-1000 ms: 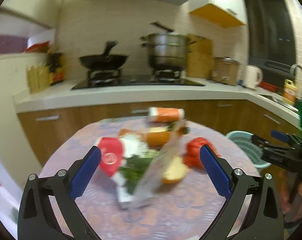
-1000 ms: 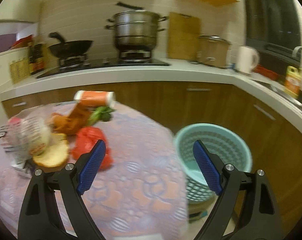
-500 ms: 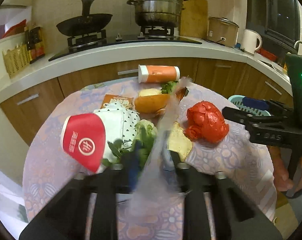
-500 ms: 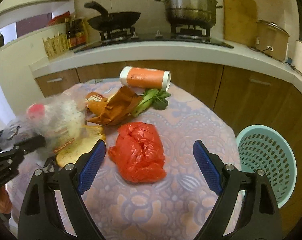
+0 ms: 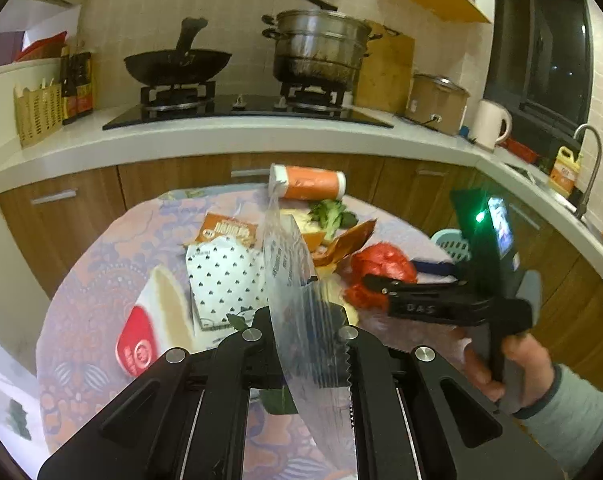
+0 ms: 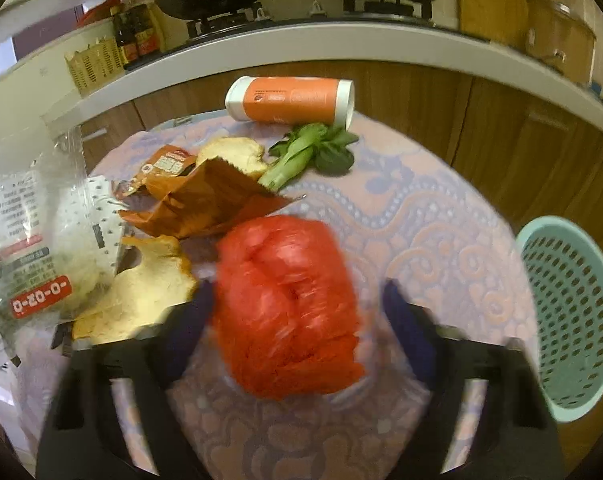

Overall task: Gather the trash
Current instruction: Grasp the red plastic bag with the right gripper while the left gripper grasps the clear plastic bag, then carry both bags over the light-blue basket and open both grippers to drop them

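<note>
While the left hand-held gripper [image 5: 307, 320] stands clamped on the clear plastic wrapper [image 5: 289, 264], which rises upright from between its closed jaws, the coming move turns on the right hand-held gripper [image 6: 297, 308]. Its jaws are closing, with the red plastic bag [image 6: 289, 304] between them; blur hides whether the pads press on it yet. The bag lies directly ahead of and below this gripper on the counter [image 6: 429, 240], its long axis running roughly along the gripper's pointing line. The right hand is clearly the nearer one. The teal basket [image 6: 573, 320] stands off the counter's right edge, near the bag. The left wrist view alone shows the clamped wrapper edge-on and the person's hand [image 5: 513, 372]; the right wrist view alone shows the bag between the jaws and the basket's open mouth.
</note>
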`<state>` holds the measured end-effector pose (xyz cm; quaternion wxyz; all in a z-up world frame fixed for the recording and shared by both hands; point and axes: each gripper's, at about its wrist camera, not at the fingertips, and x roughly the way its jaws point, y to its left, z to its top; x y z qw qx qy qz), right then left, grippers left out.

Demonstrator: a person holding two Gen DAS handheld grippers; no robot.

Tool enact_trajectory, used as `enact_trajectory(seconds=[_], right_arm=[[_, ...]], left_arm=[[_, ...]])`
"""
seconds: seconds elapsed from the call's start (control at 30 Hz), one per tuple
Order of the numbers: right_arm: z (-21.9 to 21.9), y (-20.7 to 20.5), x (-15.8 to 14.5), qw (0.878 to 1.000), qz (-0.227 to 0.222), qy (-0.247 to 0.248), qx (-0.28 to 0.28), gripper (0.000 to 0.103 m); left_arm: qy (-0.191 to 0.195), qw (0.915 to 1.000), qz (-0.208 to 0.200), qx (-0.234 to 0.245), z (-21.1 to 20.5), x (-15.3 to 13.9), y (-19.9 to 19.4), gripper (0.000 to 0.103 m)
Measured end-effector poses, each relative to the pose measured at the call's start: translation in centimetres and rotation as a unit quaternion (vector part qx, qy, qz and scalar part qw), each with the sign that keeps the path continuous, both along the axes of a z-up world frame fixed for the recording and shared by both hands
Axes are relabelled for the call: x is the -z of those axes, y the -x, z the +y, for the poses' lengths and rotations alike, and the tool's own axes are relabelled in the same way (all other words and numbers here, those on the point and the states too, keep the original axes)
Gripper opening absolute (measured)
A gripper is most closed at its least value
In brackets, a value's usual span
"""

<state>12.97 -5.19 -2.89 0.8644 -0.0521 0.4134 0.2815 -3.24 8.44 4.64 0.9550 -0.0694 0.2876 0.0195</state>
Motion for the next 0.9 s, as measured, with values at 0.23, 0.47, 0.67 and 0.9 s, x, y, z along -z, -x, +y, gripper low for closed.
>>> enact_trajectory(seconds=[0.23, 0.47, 0.67, 0.9], right_arm=[[-2.7, 2.5, -2.6, 0.999, -0.039, -0.028, 0.005, 0.046], [-10.5, 2.7, -5.9, 0.993, -0.074, -0.068, 0.062, 0.045], [-18.3, 0.9, -6.8, 0.982, -0.097, -0.07, 0.146, 0.045], [-24.9, -2.0, -4.1, 0.968, -0.074, -0.051, 0.233, 0.045]], left_arm=[[0.002, 0.9997, -0.024, 0.004, -0.8, -1.8, -0.2, 0.005], [-0.017, 0.9972, -0.04, 0.062, -6.5, -4.0, -3.0, 0.005], [-0.034, 0.9896, -0.024, 0.137, -13.9, -4.3, -8.3, 0.005], [-0.031, 0.9765, 0.022, 0.212, -22.4, -0.7, -16.0, 0.005]])
